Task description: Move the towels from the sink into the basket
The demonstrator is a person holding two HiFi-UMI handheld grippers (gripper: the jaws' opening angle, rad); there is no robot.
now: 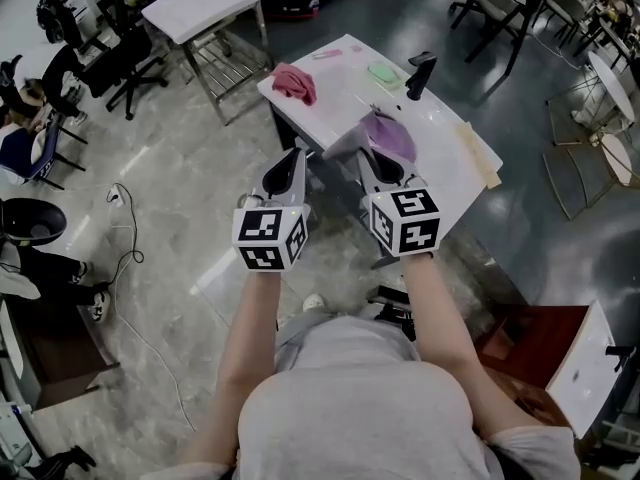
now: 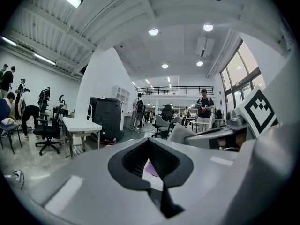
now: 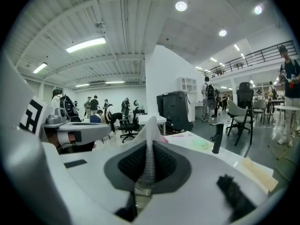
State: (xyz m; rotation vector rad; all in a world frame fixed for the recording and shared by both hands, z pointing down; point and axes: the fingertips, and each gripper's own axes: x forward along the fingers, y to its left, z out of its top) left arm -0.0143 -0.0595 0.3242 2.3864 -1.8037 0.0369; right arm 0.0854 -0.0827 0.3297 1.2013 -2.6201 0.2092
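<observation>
Grey polished floor and scattered office chairs surround the white rectangular table (image 1: 345, 93) below me. At its left end lies a crumpled pink towel (image 1: 294, 82), not yet collected. My left gripper (image 1: 296, 154) is pressed together on nothing. My right gripper (image 1: 378, 163) pinches a lilac towel (image 1: 390, 136) over the table's near edge, short of the black upright faucet (image 1: 420, 74). The pinch takes only a thin fold, so I judge a quick swing could pull it free, or the hanging cloth could drag on the table edge. No view shows the basket, nor a basin clearly. Only the head view gives the towel's colour and hang, and the pink towel. The right gripper view alone shows the ribbed fold rising between the pads, and the left gripper view a purple sliver beyond closed pads.
</observation>
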